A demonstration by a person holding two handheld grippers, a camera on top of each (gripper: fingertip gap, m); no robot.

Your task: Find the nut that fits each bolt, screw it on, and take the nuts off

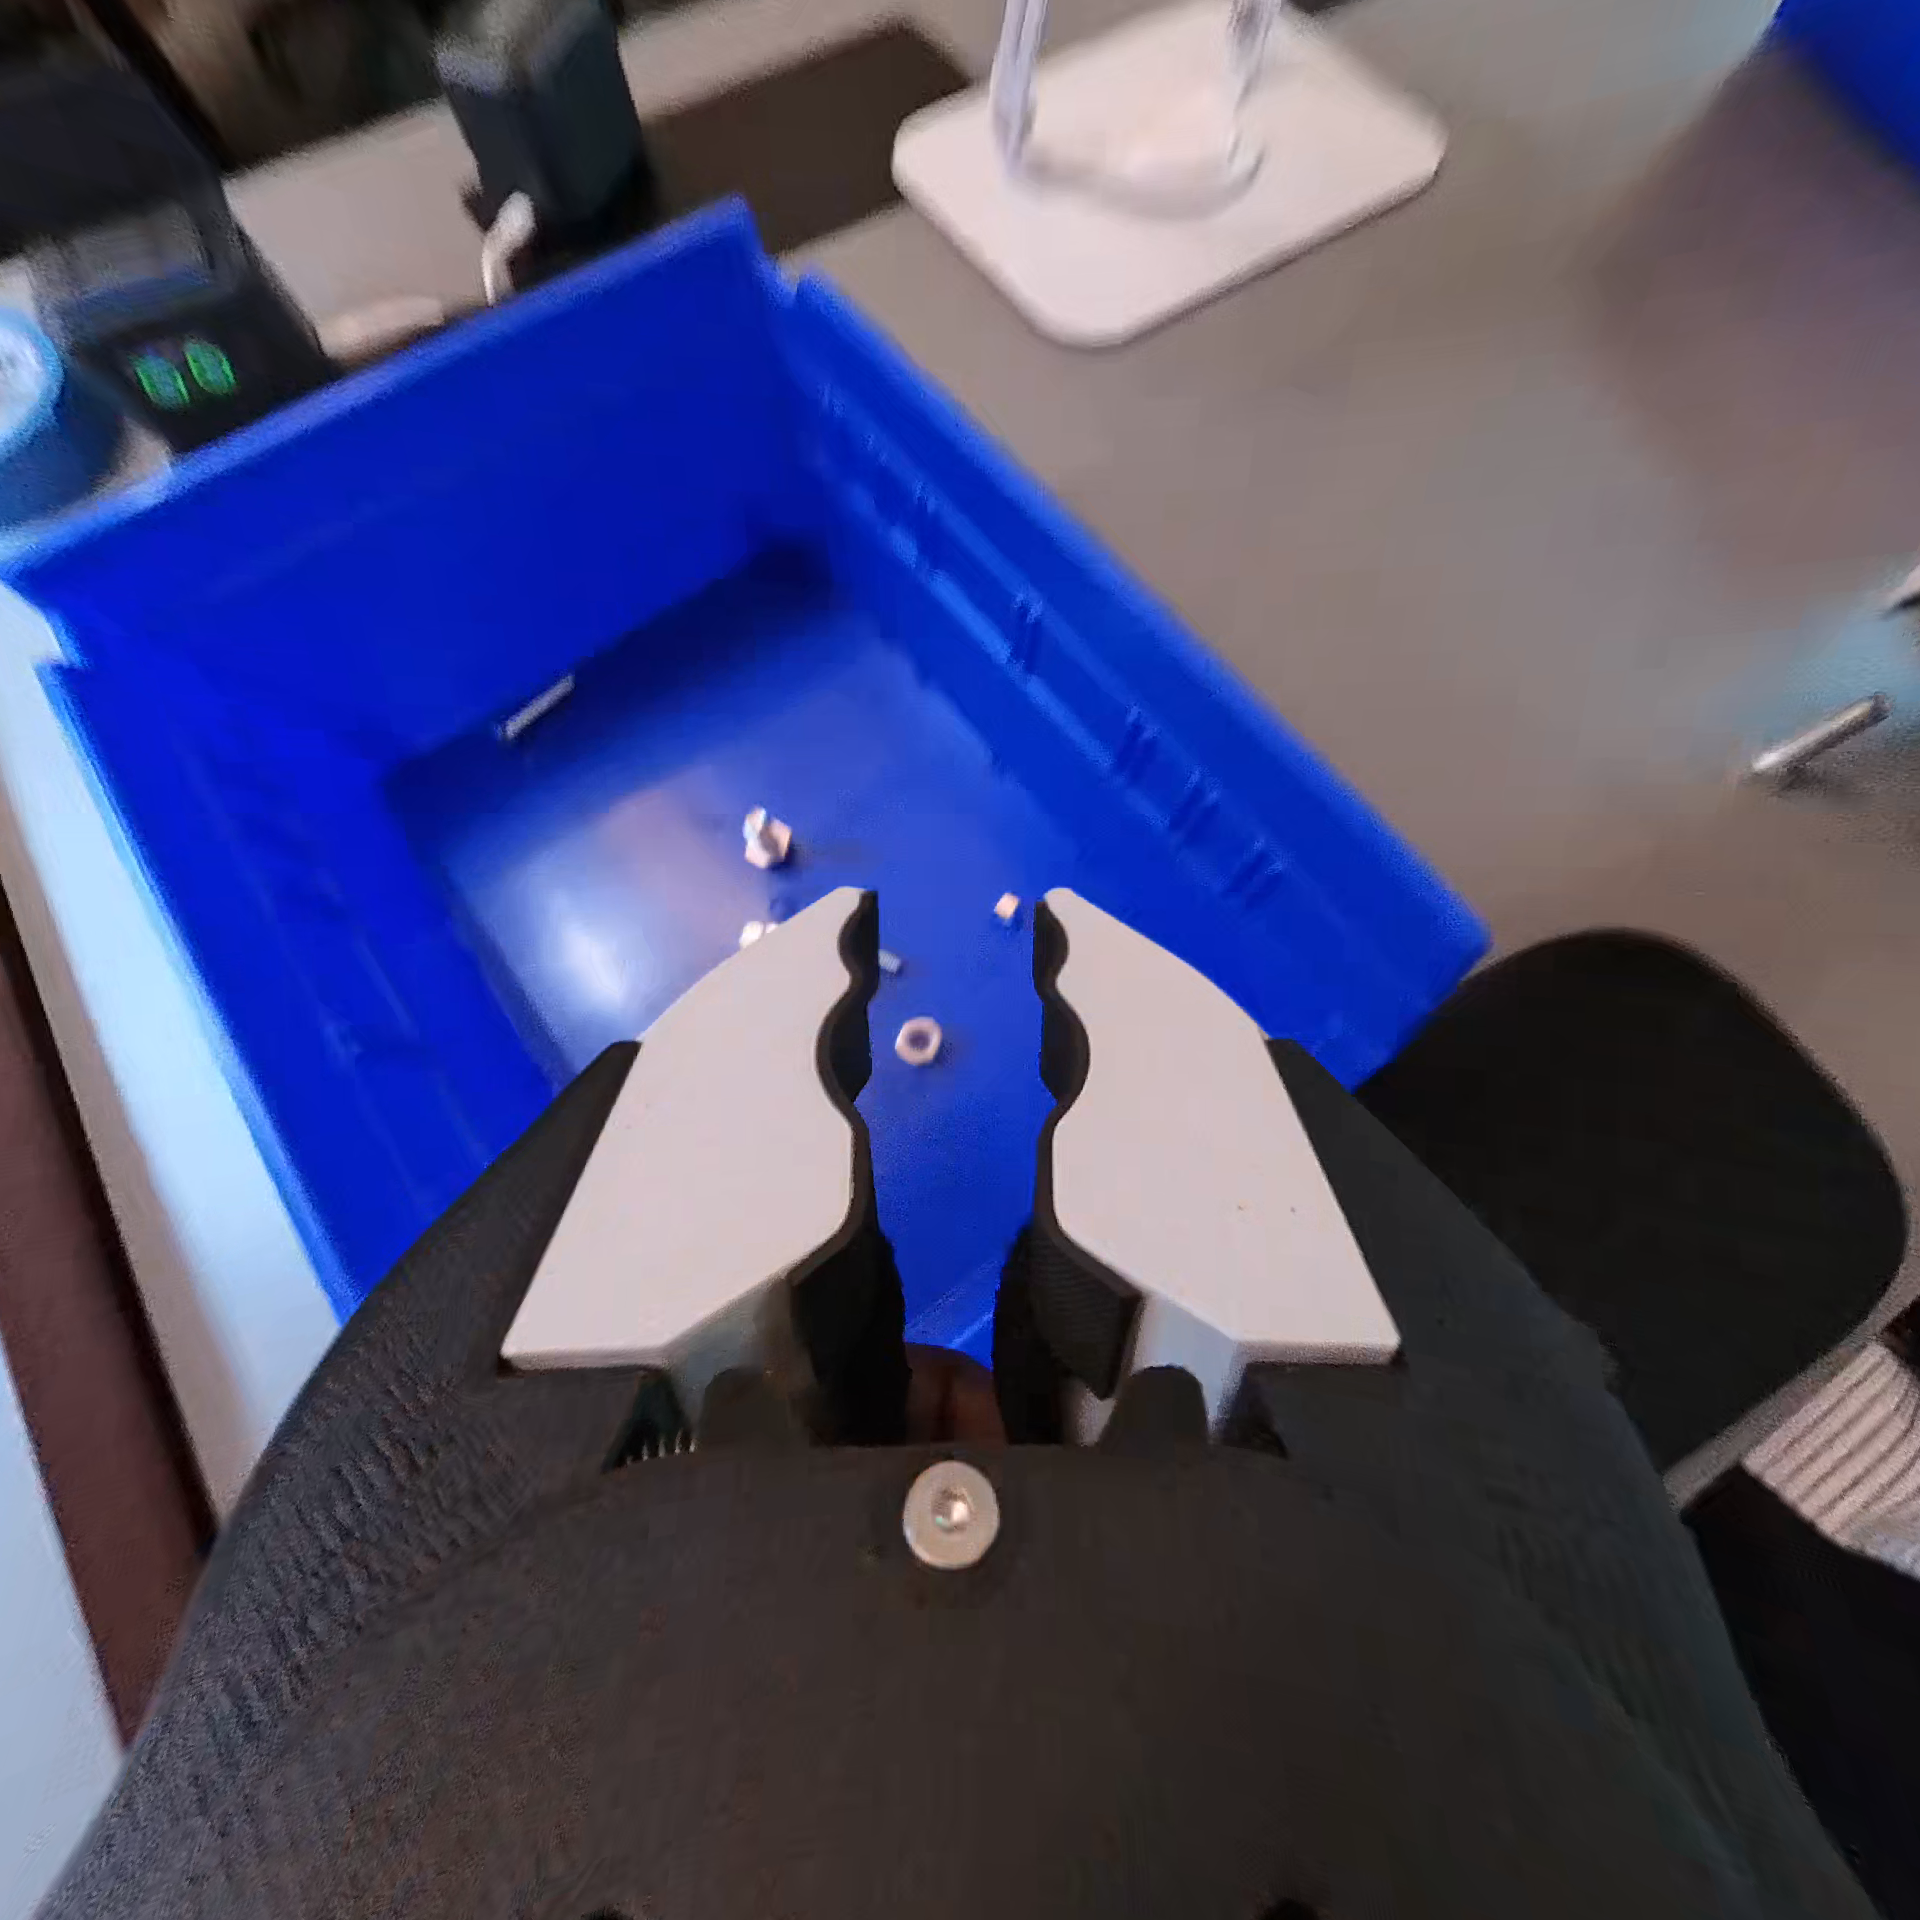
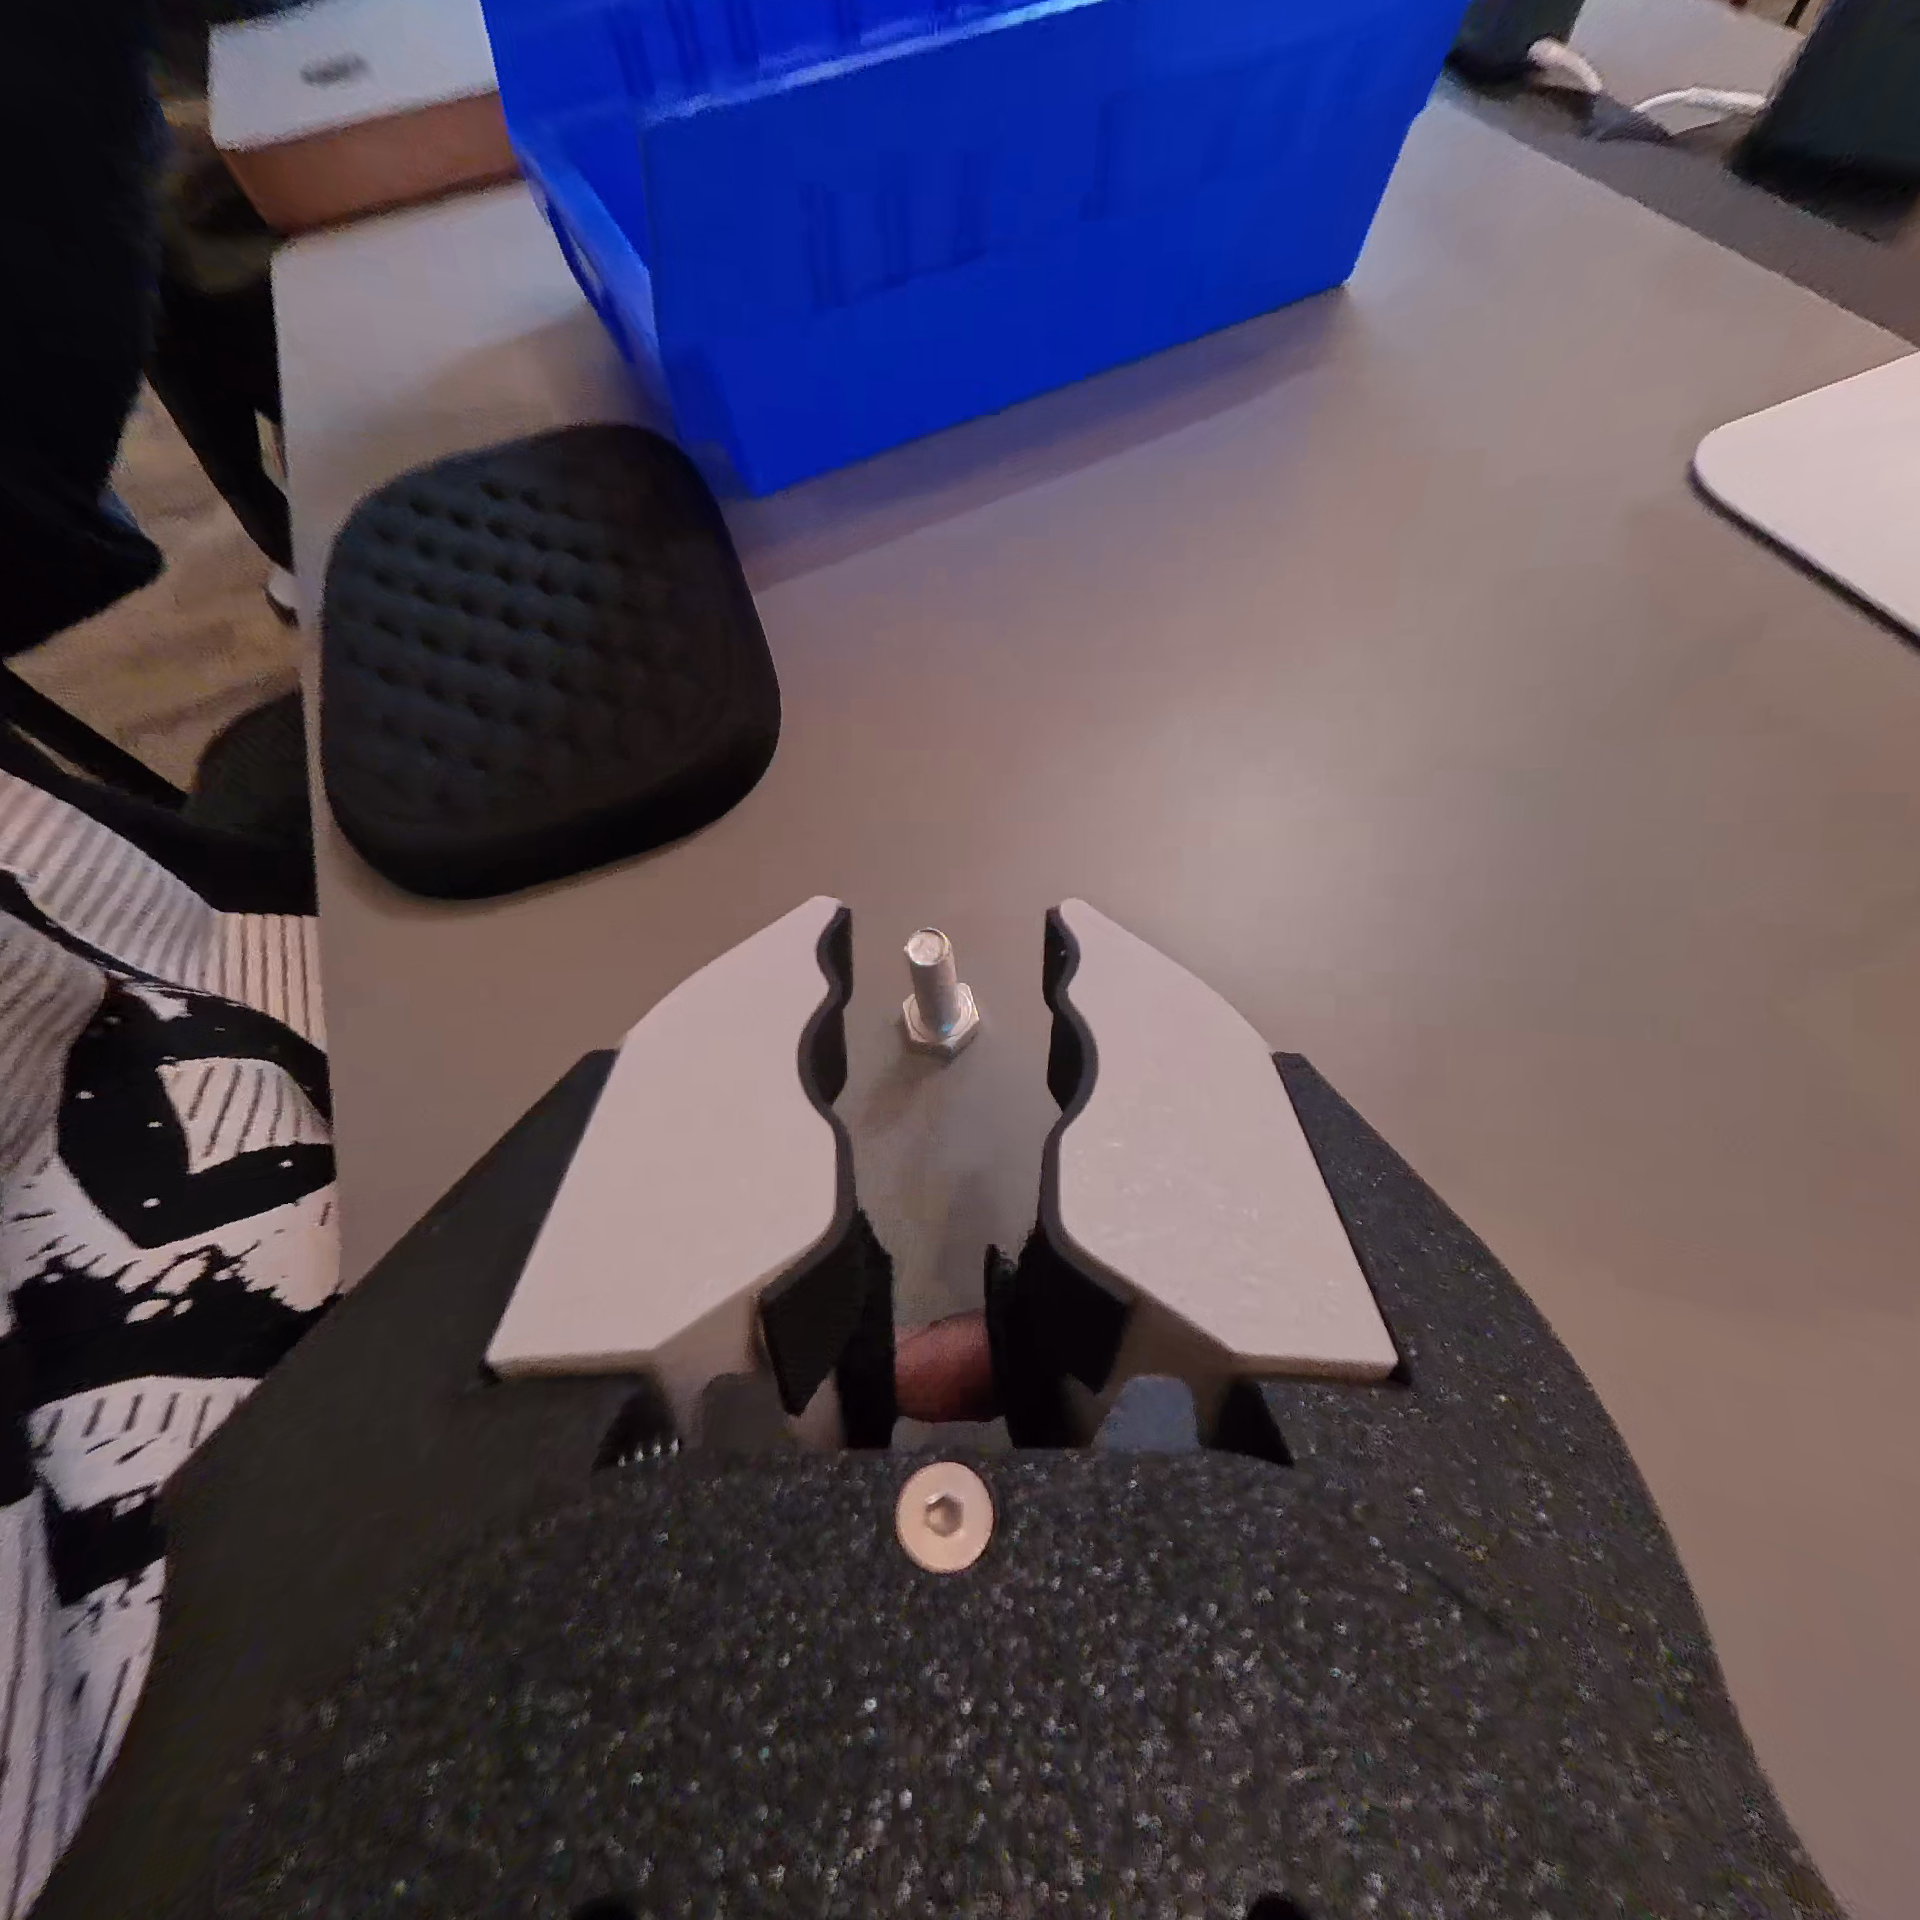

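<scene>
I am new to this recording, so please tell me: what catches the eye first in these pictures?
The bright blue plastic bin stands out, with small silver metal nuts scattered on its floor under the open left claw. On the grey table, a silver hex-head bolt stands upright between the open right claw's fingers.

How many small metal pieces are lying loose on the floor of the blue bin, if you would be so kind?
5 visible: one mid-floor, one by the right fingertip, one partly behind the left finger, a nut and a speck between them. More may be hidden.
</scene>
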